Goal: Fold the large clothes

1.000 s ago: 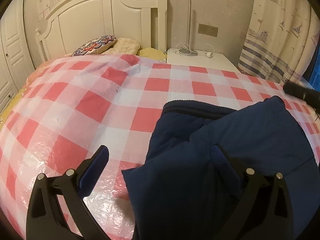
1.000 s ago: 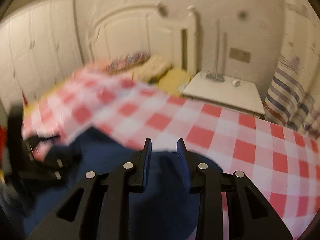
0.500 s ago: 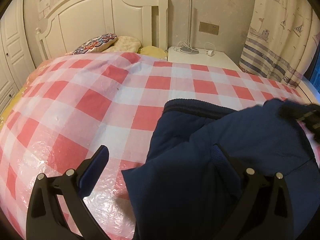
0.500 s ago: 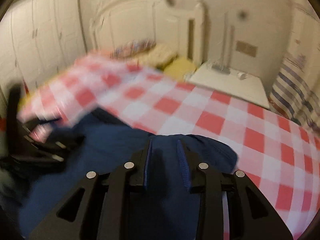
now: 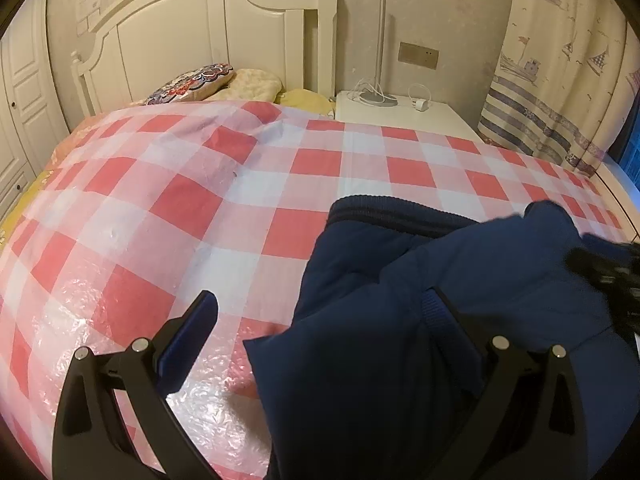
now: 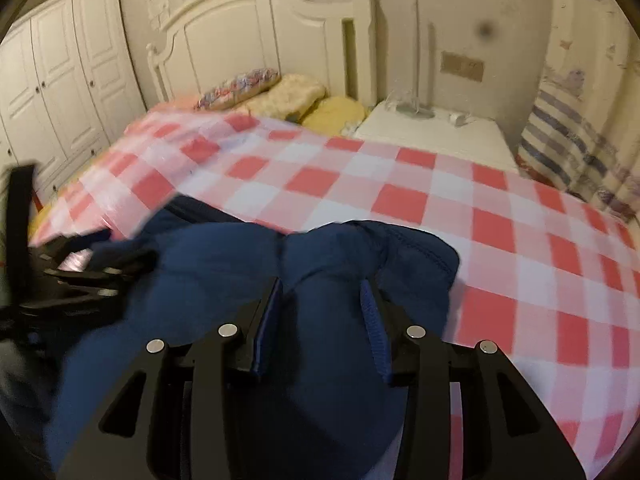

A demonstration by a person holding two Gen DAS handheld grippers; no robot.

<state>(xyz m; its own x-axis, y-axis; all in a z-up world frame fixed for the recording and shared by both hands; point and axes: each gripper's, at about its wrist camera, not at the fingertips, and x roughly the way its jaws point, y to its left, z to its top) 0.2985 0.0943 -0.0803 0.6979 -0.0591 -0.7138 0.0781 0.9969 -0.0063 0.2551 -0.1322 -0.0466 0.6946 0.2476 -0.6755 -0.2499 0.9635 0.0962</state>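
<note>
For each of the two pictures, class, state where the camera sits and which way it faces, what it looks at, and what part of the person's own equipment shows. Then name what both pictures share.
Left wrist view: sits on the left claw, facing down across the checked bed cover toward the headboard; its wide-open fingers show, one on the navy garment.
Right wrist view: sits on the right claw, facing the same way; its fingers, just opening, straddle a garment fold.
Shared: garment, cover, headboard, nightstand, and each other's claw.

1 garment (image 5: 400, 320), 3 pillows (image 5: 192, 84)
</note>
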